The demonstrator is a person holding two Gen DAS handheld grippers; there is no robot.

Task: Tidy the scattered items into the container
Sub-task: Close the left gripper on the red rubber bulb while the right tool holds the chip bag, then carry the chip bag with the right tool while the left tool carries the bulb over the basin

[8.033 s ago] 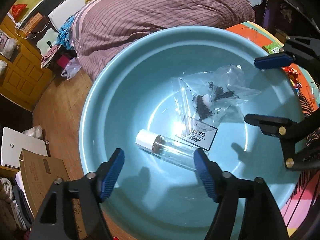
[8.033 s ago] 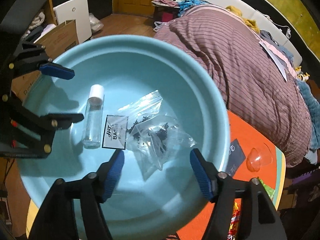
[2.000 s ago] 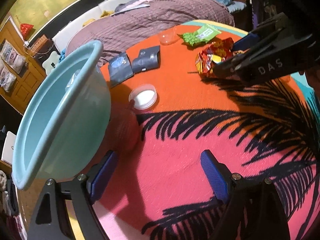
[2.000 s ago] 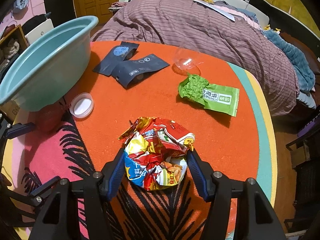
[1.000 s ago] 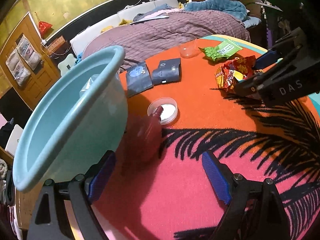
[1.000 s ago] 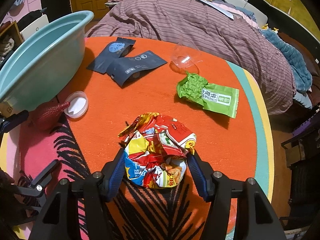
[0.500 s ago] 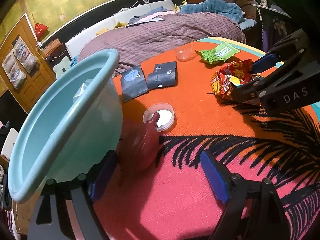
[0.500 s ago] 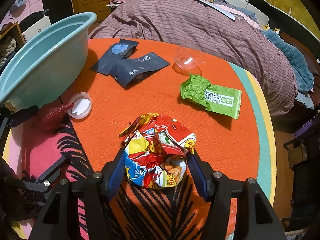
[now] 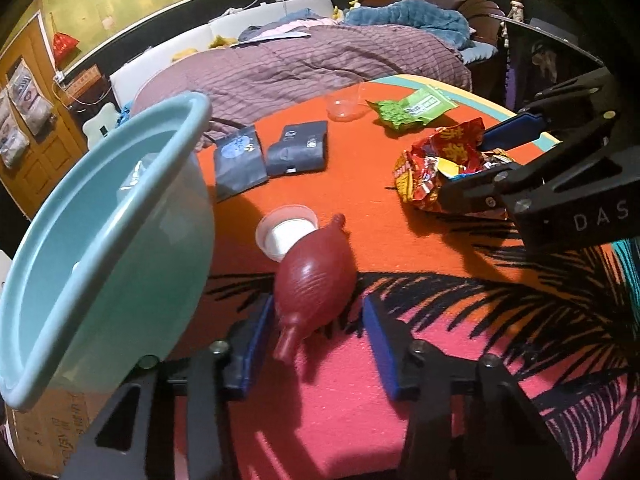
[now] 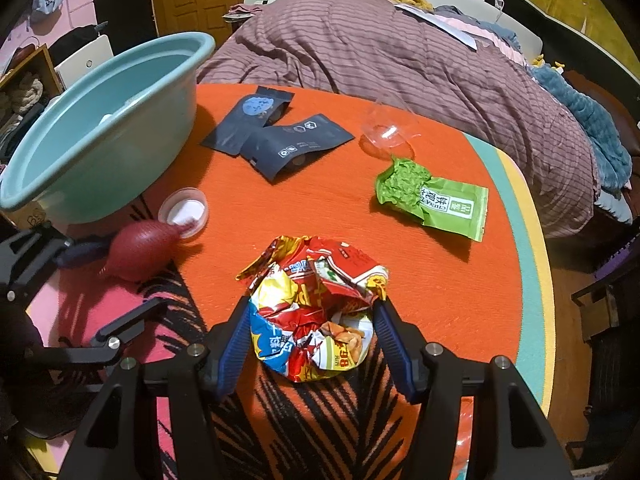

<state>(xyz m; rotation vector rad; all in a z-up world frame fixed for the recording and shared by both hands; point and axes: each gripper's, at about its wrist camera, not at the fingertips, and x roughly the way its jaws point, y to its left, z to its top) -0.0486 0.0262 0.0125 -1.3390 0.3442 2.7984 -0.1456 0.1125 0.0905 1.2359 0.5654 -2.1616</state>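
Observation:
A dark red rubber bulb (image 9: 314,284) lies on the cloth between the open fingers of my left gripper (image 9: 320,320), beside the teal basin (image 9: 100,232); it also shows in the right wrist view (image 10: 140,250). My right gripper (image 10: 312,330) has its blue pads against both sides of a crumpled red and yellow snack bag (image 10: 316,308), which rests on the table. The basin (image 10: 100,120) stands at the table's left edge with a clear bag partly visible inside.
A white lid (image 10: 184,212) lies next to the bulb. Two dark blue pouches (image 10: 276,140), a clear plastic cup (image 10: 388,132) and a green packet (image 10: 436,200) lie farther back on the orange cloth. A bed (image 10: 400,40) runs behind the table.
My left gripper has moved forward around the red bulb and its fingers have narrowed. The right gripper has stayed at the snack bag.

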